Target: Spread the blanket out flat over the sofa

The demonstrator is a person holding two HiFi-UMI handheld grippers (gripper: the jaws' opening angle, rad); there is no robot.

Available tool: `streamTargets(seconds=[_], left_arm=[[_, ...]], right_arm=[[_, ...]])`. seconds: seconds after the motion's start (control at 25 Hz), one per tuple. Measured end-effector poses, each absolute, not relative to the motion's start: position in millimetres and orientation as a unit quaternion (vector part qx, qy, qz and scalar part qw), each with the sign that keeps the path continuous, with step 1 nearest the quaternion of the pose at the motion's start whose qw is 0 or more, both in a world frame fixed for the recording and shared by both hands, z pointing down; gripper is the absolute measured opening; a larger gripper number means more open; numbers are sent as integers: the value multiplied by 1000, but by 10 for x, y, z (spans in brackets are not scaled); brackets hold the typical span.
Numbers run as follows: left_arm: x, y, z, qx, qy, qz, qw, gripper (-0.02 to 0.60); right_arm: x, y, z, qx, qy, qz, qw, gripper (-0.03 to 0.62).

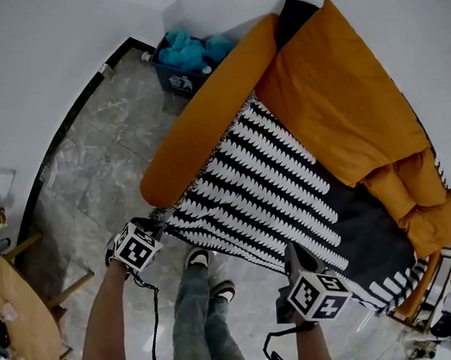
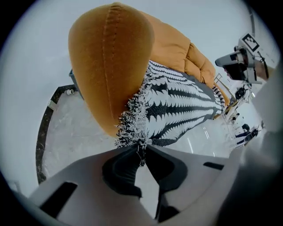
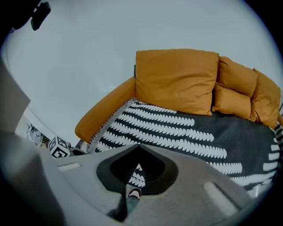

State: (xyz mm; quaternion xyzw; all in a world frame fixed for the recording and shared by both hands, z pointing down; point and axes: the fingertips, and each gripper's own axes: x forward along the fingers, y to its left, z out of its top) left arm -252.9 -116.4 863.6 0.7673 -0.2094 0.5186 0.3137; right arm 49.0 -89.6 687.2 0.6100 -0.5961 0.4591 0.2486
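The black-and-white patterned blanket [image 1: 272, 187] lies spread across the seat of the orange sofa [image 1: 205, 115], its front edge hanging over the seat's front. My left gripper [image 1: 158, 223] is at the blanket's front left corner below the armrest. In the left gripper view its jaws [image 2: 142, 148] meet on threads of the fringe [image 2: 132, 123]. My right gripper [image 1: 291, 255] is at the front edge further right. In the right gripper view its tips [image 3: 139, 148] are together over the blanket [image 3: 177, 132], with cloth showing in the gap behind them.
Orange back cushions [image 1: 343, 105] lean along the sofa's back and right end. A dark bin with teal cloth [image 1: 186, 59] stands beyond the armrest. A wooden table [image 1: 20, 320] is at the left, a metal rack [image 1: 440, 276] at the right. My shoes [image 1: 199, 258] touch the sofa front.
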Motion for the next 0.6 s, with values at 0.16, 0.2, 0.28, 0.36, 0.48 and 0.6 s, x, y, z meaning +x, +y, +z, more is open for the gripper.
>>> streamTargets(seconds=[0.16,0.2,0.28,0.36,0.48,0.6], left_arm=[[-2577,-1067,8619,762,-231,497,345,89],[-2608,-1061,8616,760,-236,496,349,89],[-2689,-1050,8586,755,-243,494,356,100],[-2748,-1040,8535,751,-251,490,365,109],[-2770,-1075,8418,750,-278,464,380,110],[-2762,-1066,8263,755,-309,429,389,110]], right_arm=[[505,-836,6865,613,-599,454,245,5],[499,-824,6867,612,-599,453,245,5],[474,-807,6867,610,-599,456,248,5],[467,-805,6852,608,-599,457,251,5],[492,-807,6789,613,-601,450,248,5],[509,-787,6694,621,-605,439,236,5]])
